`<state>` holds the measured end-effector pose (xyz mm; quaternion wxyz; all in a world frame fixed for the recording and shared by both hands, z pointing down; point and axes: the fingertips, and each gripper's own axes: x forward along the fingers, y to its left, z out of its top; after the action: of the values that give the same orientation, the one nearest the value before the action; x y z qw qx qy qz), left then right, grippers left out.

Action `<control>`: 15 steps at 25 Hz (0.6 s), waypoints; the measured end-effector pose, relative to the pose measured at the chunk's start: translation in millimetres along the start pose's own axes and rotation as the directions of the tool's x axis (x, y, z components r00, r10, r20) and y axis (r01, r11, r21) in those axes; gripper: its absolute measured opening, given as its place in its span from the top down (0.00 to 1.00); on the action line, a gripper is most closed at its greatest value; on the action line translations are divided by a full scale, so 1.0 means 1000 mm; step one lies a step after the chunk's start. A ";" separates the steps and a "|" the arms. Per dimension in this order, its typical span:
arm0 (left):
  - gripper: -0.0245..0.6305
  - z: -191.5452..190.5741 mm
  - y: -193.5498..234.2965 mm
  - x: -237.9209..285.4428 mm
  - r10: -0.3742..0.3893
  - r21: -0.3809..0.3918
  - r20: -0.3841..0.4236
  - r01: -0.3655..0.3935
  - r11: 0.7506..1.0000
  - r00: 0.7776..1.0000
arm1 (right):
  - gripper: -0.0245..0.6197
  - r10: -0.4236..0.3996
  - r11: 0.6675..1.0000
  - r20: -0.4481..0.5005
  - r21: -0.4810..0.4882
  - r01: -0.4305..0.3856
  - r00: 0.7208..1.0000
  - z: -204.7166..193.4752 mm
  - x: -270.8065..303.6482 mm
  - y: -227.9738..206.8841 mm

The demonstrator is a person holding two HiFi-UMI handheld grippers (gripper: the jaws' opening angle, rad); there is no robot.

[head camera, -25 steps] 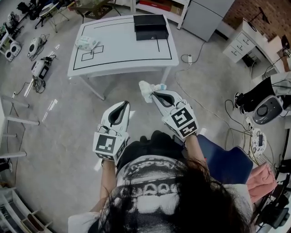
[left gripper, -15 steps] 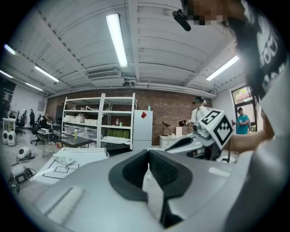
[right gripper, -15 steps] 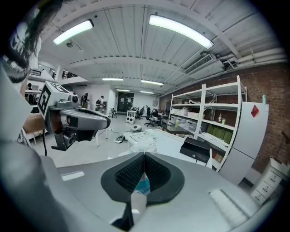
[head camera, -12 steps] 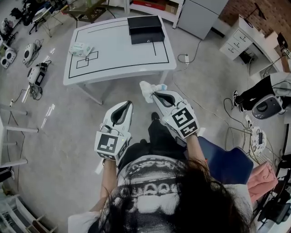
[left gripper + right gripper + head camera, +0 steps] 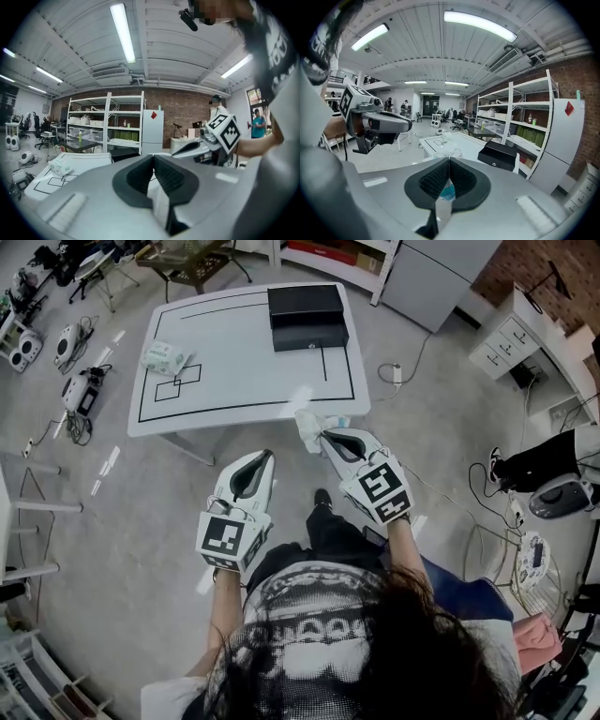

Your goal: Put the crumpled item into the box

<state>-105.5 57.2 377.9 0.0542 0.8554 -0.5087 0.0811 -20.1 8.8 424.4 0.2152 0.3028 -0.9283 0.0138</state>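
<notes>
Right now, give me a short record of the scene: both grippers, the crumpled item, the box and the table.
Left gripper: shut, empty
Right gripper: shut on the crumpled wrapper, held near the table's front edge
Box: black, at the table's far side
Table: white, with black outlines
Also on table: a packet, left end
Progress: wrapper not yet in box

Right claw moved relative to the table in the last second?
Yes, toward the table. The right claw, shut on the crumpled item, now reaches the near edge of the table in the head view; earlier, floor showed between them.
</notes>
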 end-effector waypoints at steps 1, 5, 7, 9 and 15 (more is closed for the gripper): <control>0.96 0.003 0.003 0.012 0.007 -0.005 -0.001 -0.007 1.000 1.000 | 0.95 0.009 1.000 -0.006 0.002 -0.009 1.000 -0.001 0.005 -0.012; 0.96 0.011 0.014 0.058 0.034 -0.017 -0.006 -0.034 0.999 0.999 | 0.95 0.043 0.999 -0.021 0.006 -0.043 0.999 -0.005 0.025 -0.054; 0.96 0.015 0.019 0.079 0.047 -0.020 -0.011 -0.047 0.999 0.999 | 0.95 0.057 0.998 -0.024 0.008 -0.057 0.998 -0.007 0.035 -0.074; 0.96 0.016 0.024 0.097 0.061 -0.023 -0.020 -0.062 0.998 0.998 | 0.95 0.070 0.997 -0.023 0.009 -0.070 0.997 -0.009 0.043 -0.092; 0.96 0.024 0.035 0.139 0.111 -0.027 -0.032 -0.112 0.993 0.993 | 0.95 0.110 0.994 -0.024 0.007 -0.110 0.994 -0.014 0.059 -0.134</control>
<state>-69.3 -83.2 382.0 0.0694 0.8235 -0.5559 0.0897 18.7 -131.4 447.7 0.2246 0.2518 -0.9408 0.0319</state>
